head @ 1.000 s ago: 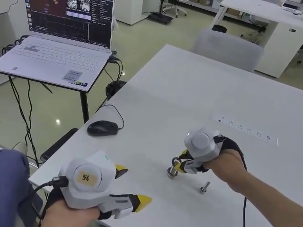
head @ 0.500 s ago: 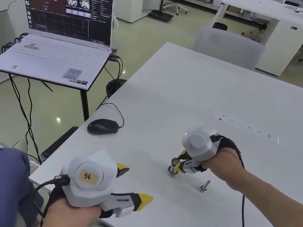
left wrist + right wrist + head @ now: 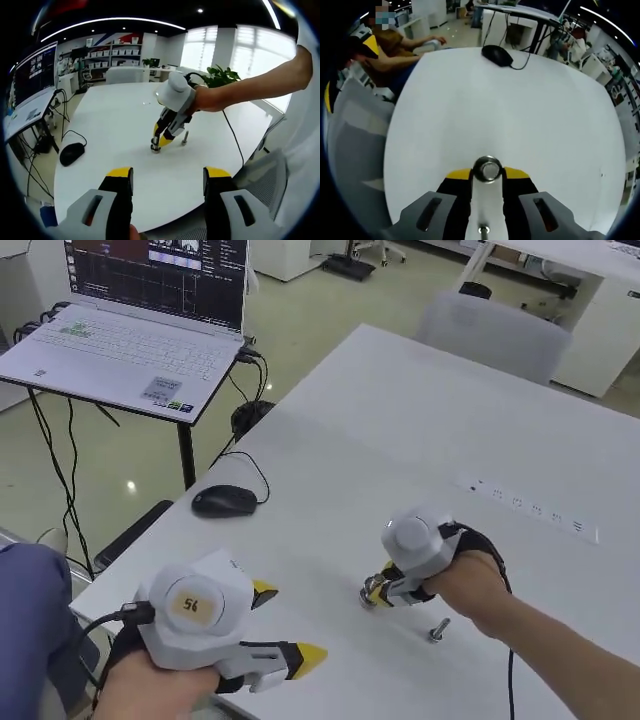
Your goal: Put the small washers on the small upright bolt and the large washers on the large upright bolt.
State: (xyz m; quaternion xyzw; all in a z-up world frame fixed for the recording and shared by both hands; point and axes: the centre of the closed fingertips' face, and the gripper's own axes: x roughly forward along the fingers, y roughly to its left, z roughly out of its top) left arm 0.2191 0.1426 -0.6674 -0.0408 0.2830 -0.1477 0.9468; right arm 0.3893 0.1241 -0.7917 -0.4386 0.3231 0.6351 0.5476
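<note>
My right gripper (image 3: 378, 590) points down over the large upright bolt (image 3: 368, 594) near the table's front. In the right gripper view its yellow-tipped jaws (image 3: 487, 174) close on a round metal ring, the large washer (image 3: 487, 169), with the bolt's end showing through its hole. The left gripper view shows the same bolt (image 3: 155, 148) under the right gripper (image 3: 161, 142). The small upright bolt (image 3: 437, 631) stands just right of it, also seen as the small bolt (image 3: 185, 137). My left gripper (image 3: 287, 625) hovers open and empty at the near left edge, its jaws (image 3: 168, 175) wide apart.
A black mouse (image 3: 226, 500) with its cable lies at the table's left edge. A laptop (image 3: 130, 340) sits on a stand beyond it. A power strip (image 3: 525, 505) lies at the back right. A grey chair (image 3: 490, 330) stands at the far side.
The head camera has tilted a little. My right gripper stays at the large bolt, slightly lower. The left gripper has barely moved.
</note>
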